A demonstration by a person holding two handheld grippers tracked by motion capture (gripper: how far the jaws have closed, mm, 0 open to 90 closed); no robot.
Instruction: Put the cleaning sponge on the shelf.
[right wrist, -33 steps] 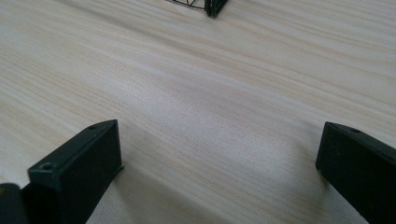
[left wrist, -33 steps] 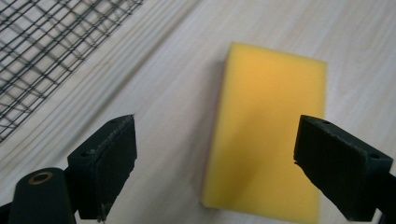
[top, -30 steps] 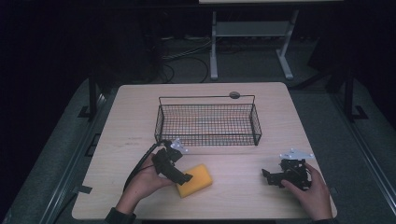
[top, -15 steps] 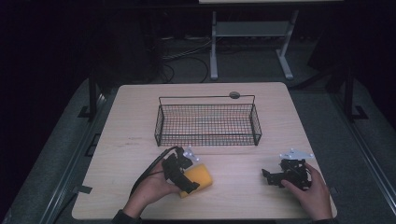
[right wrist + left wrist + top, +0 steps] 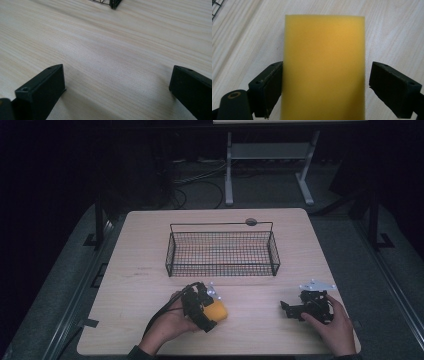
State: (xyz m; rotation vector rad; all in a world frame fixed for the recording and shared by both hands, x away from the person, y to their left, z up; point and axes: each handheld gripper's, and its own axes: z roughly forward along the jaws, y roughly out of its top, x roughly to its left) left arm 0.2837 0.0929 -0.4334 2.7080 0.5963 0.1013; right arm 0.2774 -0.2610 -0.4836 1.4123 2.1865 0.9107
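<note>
While the yellow sponge [image 5: 323, 67] sits between its jaws, the left gripper [image 5: 206, 308] has not closed on it.

One jaw touches the sponge's side; the other stands just clear. The sponge is at the bench's [image 5: 145, 270] near edge, in front of the wire basket [image 5: 222, 251]. Over bare bench, the right gripper [image 5: 289, 309] has its jaws wide apart.

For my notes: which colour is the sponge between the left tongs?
Yellow; the sponge shows best in the left gripper view.

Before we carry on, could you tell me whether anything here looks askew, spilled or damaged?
Nothing stands out. The yellow foam sponge looks intact between the open left gripper, the black wire basket stands upright on the light wooden table, and nothing is spilled.
</note>
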